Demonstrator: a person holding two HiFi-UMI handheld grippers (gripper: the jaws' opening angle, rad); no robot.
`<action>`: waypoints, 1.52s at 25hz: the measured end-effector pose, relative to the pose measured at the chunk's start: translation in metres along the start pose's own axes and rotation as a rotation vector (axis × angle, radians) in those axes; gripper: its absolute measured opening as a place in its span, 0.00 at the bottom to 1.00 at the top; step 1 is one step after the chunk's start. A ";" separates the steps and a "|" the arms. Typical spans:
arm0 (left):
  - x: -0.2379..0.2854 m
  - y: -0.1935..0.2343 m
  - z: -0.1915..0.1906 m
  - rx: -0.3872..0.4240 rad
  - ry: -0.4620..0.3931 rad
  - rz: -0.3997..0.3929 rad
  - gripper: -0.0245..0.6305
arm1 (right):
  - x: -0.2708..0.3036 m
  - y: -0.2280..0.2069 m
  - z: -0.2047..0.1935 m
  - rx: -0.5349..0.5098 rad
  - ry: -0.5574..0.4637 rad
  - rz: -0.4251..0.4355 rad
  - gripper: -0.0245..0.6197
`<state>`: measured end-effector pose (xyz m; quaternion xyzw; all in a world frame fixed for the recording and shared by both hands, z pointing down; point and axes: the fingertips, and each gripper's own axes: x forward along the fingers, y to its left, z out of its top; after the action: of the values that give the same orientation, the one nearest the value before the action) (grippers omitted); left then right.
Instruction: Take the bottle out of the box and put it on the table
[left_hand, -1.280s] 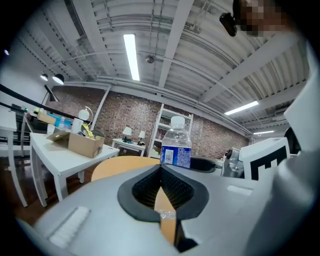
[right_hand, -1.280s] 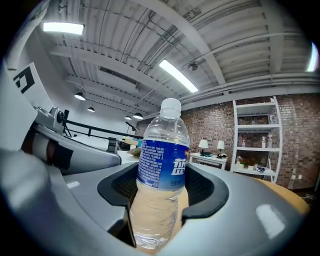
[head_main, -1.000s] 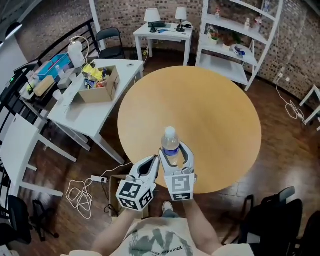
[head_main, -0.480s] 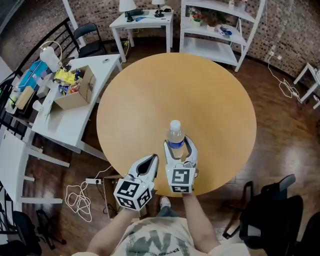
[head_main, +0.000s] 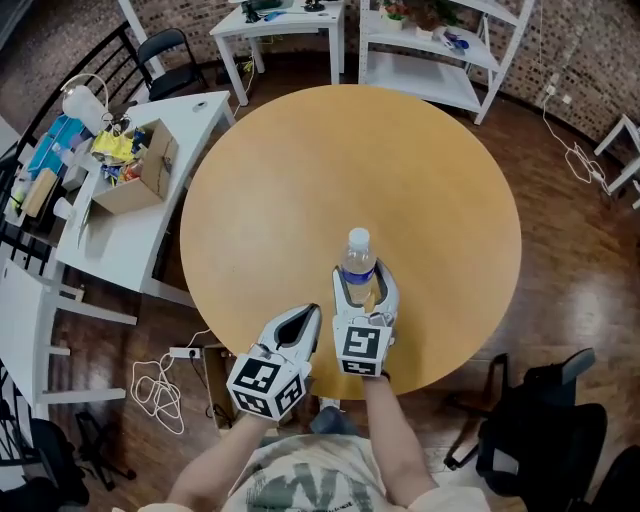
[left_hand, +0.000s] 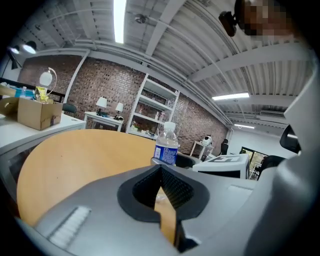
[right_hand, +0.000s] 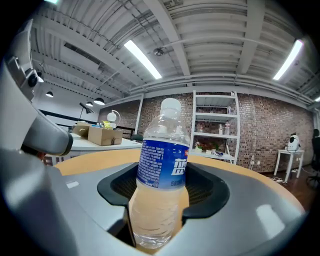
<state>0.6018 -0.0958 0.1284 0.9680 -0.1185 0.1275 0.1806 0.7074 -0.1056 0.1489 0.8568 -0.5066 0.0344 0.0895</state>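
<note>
A clear water bottle (head_main: 357, 258) with a white cap and blue label stands upright between the jaws of my right gripper (head_main: 362, 281), which is shut on its lower body. In the right gripper view the bottle (right_hand: 162, 170) fills the middle, and both pads of the right gripper (right_hand: 162, 195) press on it. It is over the near part of the round wooden table (head_main: 300, 170); whether its base touches the top is hidden. My left gripper (head_main: 311, 316) is just left of the right one, jaws together and holding nothing. In the left gripper view the bottle (left_hand: 166, 145) shows past the left gripper (left_hand: 162, 176).
A white table (head_main: 130, 235) at the left carries an open cardboard box (head_main: 140, 178) full of items. White shelves (head_main: 440, 50) and a small white table stand at the back. A black chair (head_main: 540, 440) is at the near right. Cables (head_main: 160, 390) lie on the floor.
Both grippers and the bottle have moved forward over the round table's near edge and come lower. The right gripper's hold on the bottle has not changed.
</note>
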 end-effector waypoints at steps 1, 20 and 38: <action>0.002 0.000 0.000 -0.002 0.000 0.000 0.03 | 0.000 0.001 -0.001 -0.002 -0.004 0.003 0.47; -0.012 -0.007 -0.002 -0.003 -0.021 0.010 0.03 | -0.021 0.005 -0.011 0.000 0.009 -0.003 0.52; -0.044 -0.021 0.002 -0.025 -0.070 0.024 0.03 | -0.061 0.012 0.006 -0.020 0.024 0.023 0.42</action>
<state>0.5663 -0.0691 0.1070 0.9681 -0.1380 0.0941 0.1870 0.6671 -0.0595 0.1355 0.8495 -0.5156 0.0408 0.1038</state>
